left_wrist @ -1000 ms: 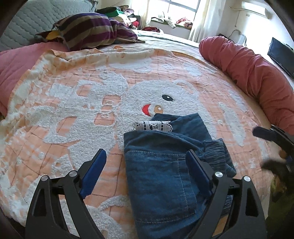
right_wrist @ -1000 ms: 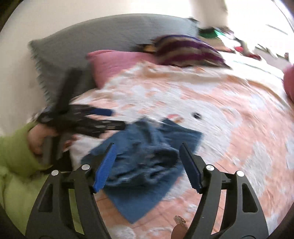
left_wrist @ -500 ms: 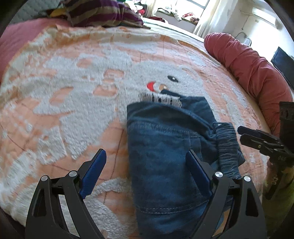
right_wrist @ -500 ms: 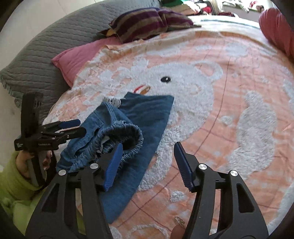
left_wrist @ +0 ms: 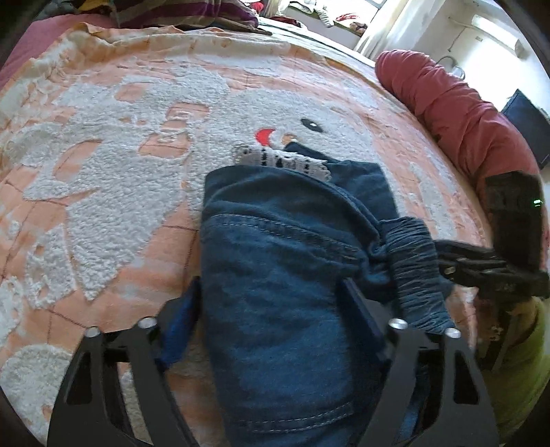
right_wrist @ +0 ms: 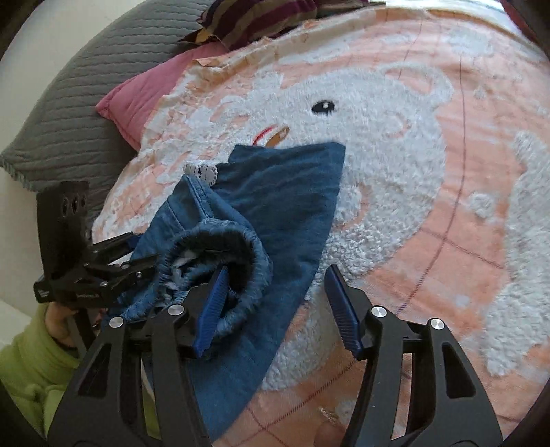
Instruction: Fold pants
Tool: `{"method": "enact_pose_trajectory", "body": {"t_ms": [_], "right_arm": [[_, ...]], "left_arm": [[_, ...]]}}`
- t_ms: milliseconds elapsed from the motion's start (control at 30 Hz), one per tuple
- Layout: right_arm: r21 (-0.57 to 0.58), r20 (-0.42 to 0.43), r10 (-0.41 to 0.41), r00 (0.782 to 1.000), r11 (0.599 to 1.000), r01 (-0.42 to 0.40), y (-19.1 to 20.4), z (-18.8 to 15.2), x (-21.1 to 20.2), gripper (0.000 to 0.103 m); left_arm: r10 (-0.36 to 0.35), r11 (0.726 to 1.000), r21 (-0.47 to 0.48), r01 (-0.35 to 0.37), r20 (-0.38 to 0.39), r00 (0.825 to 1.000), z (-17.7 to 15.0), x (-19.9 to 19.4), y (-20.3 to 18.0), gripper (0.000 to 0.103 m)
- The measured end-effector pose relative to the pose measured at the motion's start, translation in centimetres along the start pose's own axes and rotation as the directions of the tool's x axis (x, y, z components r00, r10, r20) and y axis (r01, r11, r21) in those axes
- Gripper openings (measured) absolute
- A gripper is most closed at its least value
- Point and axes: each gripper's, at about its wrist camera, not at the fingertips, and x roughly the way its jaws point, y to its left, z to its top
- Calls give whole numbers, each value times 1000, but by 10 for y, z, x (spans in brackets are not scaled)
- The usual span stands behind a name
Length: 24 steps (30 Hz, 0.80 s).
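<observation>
Two grippers work one pair of folded denim pants (left_wrist: pixel 285 309) lying on a peach bedspread with a white bear pattern (left_wrist: pixel 113 192). Landmark is the bear's black eye (left_wrist: pixel 311 125): the pants sit just below it toward the cameras, and a strip of white lace trim (left_wrist: pixel 278 160) pokes out at their far edge under the bear's red mouth. Beyond the eye, a striped pillow (right_wrist: pixel 254 17) and a grey quilted cushion (right_wrist: pixel 68 113) sit at the bed's head, with a pink quilt corner (right_wrist: pixel 137 99) tucked under the spread; right of the eye in the left wrist view lies a rolled red duvet (left_wrist: pixel 457 117). Nothing sits between the grippers and the cloth. Left gripper (left_wrist: pixel 271 306) points steeply down and straddles the folded denim, jaws closing with the fabric between them; pads not clearly pressing it. Right gripper (right_wrist: pixel 275 302) also tilts down, one blue pad (right_wrist: pixel 213 306) pushed into the gathered elastic waistband (right_wrist: pixel 220 247), the other over the flat denim layer; jaws parted, no pinch visible. Green sleeve (right_wrist: pixel 27 371) behind the left gripper's handle.
</observation>
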Motion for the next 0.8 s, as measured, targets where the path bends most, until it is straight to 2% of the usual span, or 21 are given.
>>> {"method": "enact_pose_trajectory", "body": {"t_ms": [67,167,233,267,433,600,800], "right_arm": [[-22,12,8,1000,1000,-7,3,0,2,48],[-54,27,18,999,998,-16,12,-1,3,25],[-112,51,-2,999,994,8,24,-1,-1,18],[-133,65,-7,998,991,15,29,-1,-4,16],[-206,121,-9,993,978,34,48,10,-14,14],[-262,164,-11,986,964,54,63,36,-12,14],[-289,200,-10,980,955,69,72,72,-5,14]], "left_arm": [[-9,1000,-1,9,3,1000,0,0,-2,60],[-11,1000,-6,11,18,1000,0,-3,-2,53],[-29,1000,-9,29,31,999,1,-9,-1,35],[-40,999,-11,41,46,998,3,-14,-2,34],[-28,999,21,26,84,996,11,-26,-8,28],[7,999,31,-11,142,990,30,-36,-7,27],[30,1000,1,-31,201,979,57,-48,9,27]]}}
